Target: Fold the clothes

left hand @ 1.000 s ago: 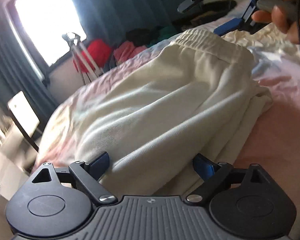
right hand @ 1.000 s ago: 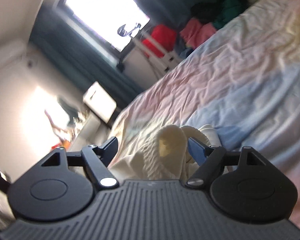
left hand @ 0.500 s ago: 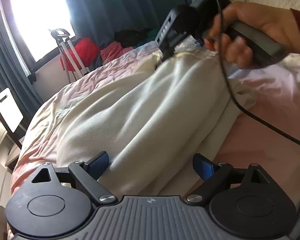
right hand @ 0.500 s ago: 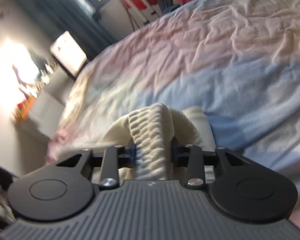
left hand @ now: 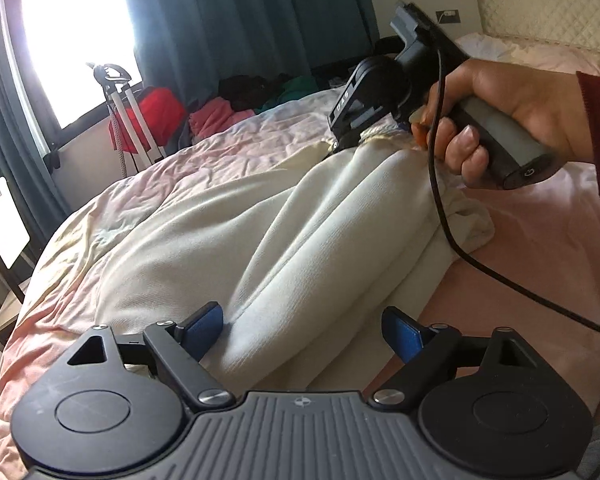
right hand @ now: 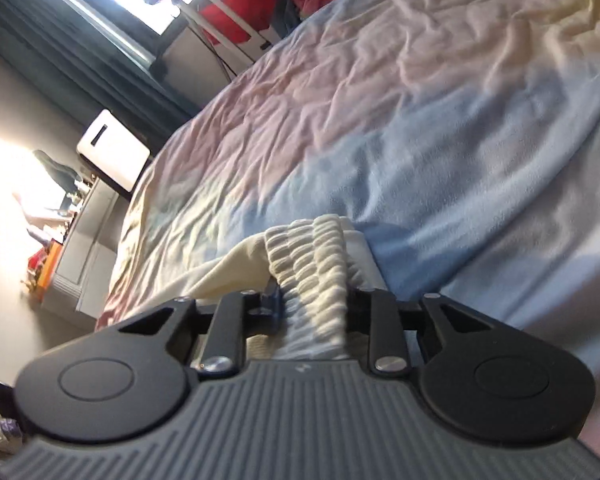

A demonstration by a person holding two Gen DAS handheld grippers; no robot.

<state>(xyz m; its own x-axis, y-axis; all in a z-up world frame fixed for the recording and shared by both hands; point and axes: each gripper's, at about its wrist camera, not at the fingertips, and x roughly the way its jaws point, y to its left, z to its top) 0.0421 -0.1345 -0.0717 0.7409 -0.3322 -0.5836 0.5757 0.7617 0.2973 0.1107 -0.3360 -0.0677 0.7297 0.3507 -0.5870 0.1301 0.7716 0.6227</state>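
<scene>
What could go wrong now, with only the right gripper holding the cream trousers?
The right gripper pinches only the ribbed waistband, so it may slip out when lifted. The left gripper stands open around the trousers, so that end may drag. The cable lies across the fabric and may snag.

The cream garment [left hand: 284, 240] is showing as soft, matt knit cloth, its ribbed waistband [right hand: 316, 264] bunching in thick ridges. The bedsheet [right hand: 440, 92] is looking like thin, wrinkled cotton-like fabric in faded pastel tones. The left gripper [left hand: 302, 334] is presenting matt black plastic arms with blue pads [left hand: 202, 326] (smooth, slightly satin), bright metal screws and a ribbed grey housing; the right gripper [right hand: 314, 306] is wearing the same finish.
</scene>
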